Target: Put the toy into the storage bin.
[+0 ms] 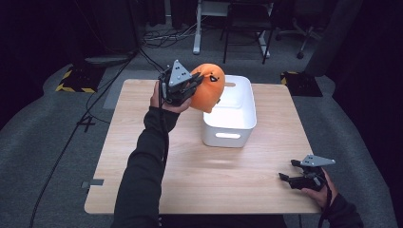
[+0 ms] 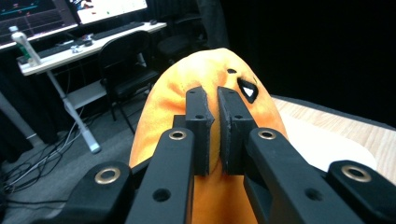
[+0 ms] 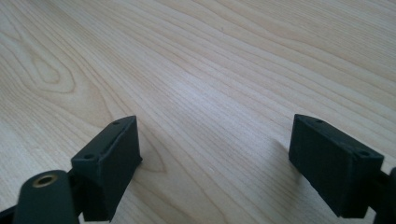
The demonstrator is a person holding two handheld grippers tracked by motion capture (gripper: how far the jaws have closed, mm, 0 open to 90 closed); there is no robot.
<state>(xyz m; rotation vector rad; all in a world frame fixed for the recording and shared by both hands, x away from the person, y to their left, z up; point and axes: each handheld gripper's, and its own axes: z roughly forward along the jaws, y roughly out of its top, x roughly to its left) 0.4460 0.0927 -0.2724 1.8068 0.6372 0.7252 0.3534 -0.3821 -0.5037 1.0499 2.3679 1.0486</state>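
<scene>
Left claw [image 2: 215, 128] is clenched on the orange plush toy [image 1: 208, 85]: in the left gripper view both jaws pinch a fold of the orange fabric, with only a thin strip of it between the pads. The toy hangs off that claw [image 1: 192, 85] in the air, above the far left corner of the white bin [image 1: 231, 124], partly over its rim. The toy's black and white eye patch [image 2: 247, 89] faces up and away from the claw. The grey three-cornered plate on the claw points to the far side of the surface [image 1: 157, 166].

The bin sits upright near the middle of the surface, towards the far edge, with a handle slot in its near wall. I can't tell whether the toy touches the bin's rim.

Right claw [image 3: 215, 163] is released: jaws stand wide apart with bare wood between them, nothing gripped. It rests low at the near right corner of the surface [image 3: 196, 70], well apart from the bin, pointing left [image 1: 285, 178].

Behind the bin, off the surface: a desk [image 2: 84, 44] with monitors and a black chair [image 2: 126, 60].
</scene>
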